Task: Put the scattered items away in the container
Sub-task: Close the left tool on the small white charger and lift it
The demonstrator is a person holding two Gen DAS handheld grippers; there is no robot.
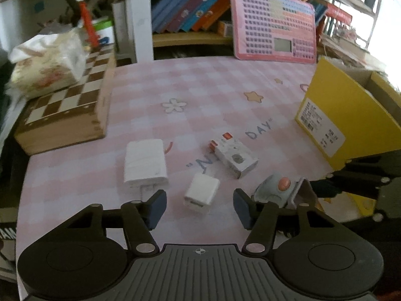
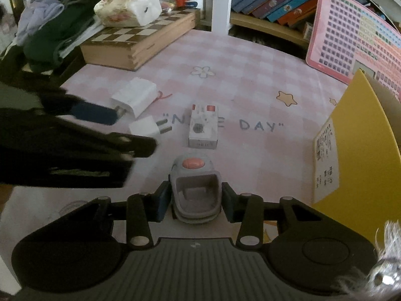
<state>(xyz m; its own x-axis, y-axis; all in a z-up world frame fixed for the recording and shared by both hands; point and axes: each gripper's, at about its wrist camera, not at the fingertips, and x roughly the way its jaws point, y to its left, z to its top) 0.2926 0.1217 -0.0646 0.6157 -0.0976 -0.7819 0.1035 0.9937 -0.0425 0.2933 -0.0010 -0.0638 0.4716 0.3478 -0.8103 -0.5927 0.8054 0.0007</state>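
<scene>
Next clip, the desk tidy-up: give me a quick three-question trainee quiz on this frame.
1. True or false: the yellow box lies flat with its lid shut.
2. Which item sits between the right gripper pads? A) small white charger B) grey clip device with orange button C) tissue pack
3. What sits on the chessboard box?

Key: 1 false; 2 B; 3 tissue pack.

The small charger [image 1: 201, 192] is lying between the left gripper's [image 1: 199, 207] fingers [image 1: 158, 207], the larger charger [image 1: 144, 163] just beyond the left finger. The clip device [image 2: 195, 188] is sitting between the right gripper's [image 2: 195, 204] fingers [image 2: 161, 204], the small box [image 2: 203, 126] lying ahead, the container [image 2: 361, 150] standing right.
</scene>
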